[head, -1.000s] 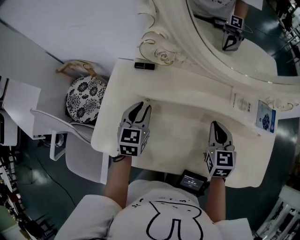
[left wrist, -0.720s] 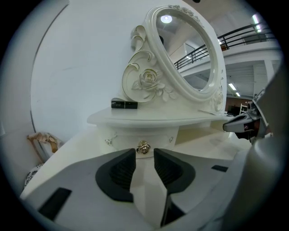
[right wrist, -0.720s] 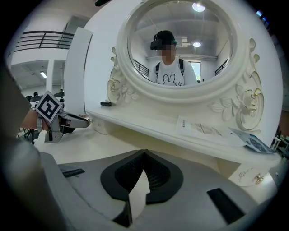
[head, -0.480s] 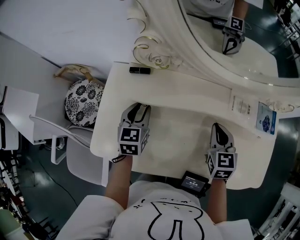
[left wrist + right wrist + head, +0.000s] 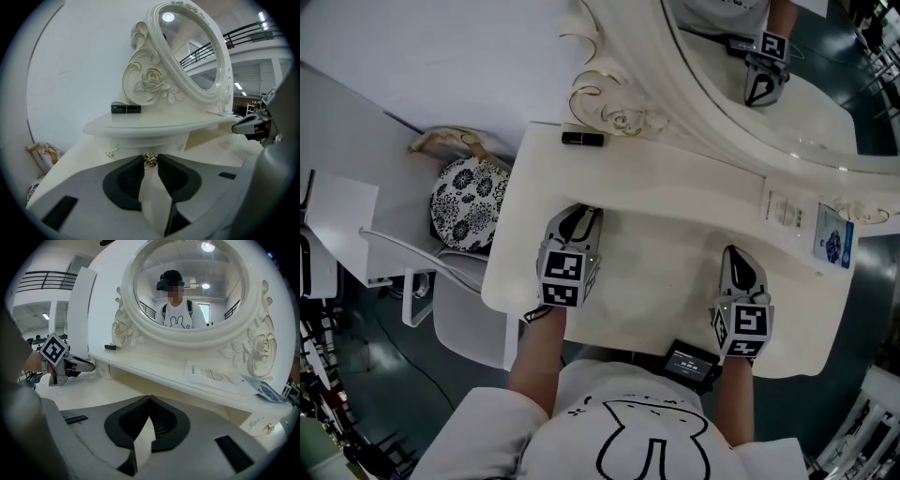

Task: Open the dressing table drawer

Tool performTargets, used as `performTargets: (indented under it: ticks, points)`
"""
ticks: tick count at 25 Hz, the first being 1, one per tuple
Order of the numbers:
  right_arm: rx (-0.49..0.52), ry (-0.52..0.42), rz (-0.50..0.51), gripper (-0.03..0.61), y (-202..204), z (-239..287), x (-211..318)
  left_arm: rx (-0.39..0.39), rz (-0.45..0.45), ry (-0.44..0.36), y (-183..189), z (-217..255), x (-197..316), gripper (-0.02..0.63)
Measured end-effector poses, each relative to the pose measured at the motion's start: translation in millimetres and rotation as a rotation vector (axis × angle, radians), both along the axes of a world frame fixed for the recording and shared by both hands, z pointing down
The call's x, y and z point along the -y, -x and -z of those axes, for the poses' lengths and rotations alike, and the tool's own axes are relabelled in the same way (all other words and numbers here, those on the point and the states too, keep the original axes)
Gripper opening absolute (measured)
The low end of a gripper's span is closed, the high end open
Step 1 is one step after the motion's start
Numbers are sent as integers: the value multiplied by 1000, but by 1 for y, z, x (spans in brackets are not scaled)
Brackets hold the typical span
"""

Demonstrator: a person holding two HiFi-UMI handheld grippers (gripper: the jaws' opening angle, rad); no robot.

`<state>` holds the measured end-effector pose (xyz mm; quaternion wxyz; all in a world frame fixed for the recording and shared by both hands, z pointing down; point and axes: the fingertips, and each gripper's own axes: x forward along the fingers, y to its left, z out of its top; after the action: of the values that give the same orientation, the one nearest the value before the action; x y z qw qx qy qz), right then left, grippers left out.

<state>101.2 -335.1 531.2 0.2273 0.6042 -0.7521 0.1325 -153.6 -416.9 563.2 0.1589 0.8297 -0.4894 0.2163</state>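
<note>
Two grippers are over the desk (image 5: 675,246), both pointing toward the 12 o'clock edge in the head view.

1. Left gripper (image 5: 584,212): my jaws have just been closing. They now pinch the small gold drawer knob (image 5: 150,160) at their tips, and the knob fills the gap between the two pads.
2. Drawer front (image 5: 136,144): it carries the knob and sits directly under the raised shelf (image 5: 154,124), at 12 o'clock from the left gripper. It appears flush with the cabinet face.
3. Right gripper (image 5: 734,251): my jaws are closed pad against pad with nothing between them. This gripper is at 3 o'clock from the left one, well apart from it. Whether it touches the desk cannot be told.

Surroundings:
- A black oblong item (image 5: 582,139) lies on the shelf at 12 o'clock from the left gripper.
- An oval mirror (image 5: 787,103) rises behind the shelf.
- A leaflet (image 5: 781,208) and a blue card (image 5: 832,236) lie at 1 o'clock from the right gripper.
- A patterned stool (image 5: 469,200) stands at 9 o'clock, beside the desk.
</note>
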Motion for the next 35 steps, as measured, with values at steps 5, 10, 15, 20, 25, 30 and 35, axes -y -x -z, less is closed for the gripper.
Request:
performTargets:
  ticks: [5,10,15,20,25,30,35]
  points:
    - [0,-6,17,14,8,3,-1,-53,-1,33,1,-2,-2,124]
    - [-4,-14,27,14,14,6,-3,-35,-28,43,1,-2,-2,124]
    - [-9,-19,23,14,15,8,-8,-25,-40,61,2,-3,-7,124]
    - [-13,-26,18,15,18,11,-13,-17,-51,63,3,-3,-10,124]
    - [-11,-39,11,14,21,15,-17,-18,-63,66,5,-3,-18,123]
    - [-3,-49,9,14,27,17,-21,-21,-67,69,8,-3,-25,124]
    - [0,-62,-1,14,28,21,-28,-17,-74,70,10,-4,-30,123]
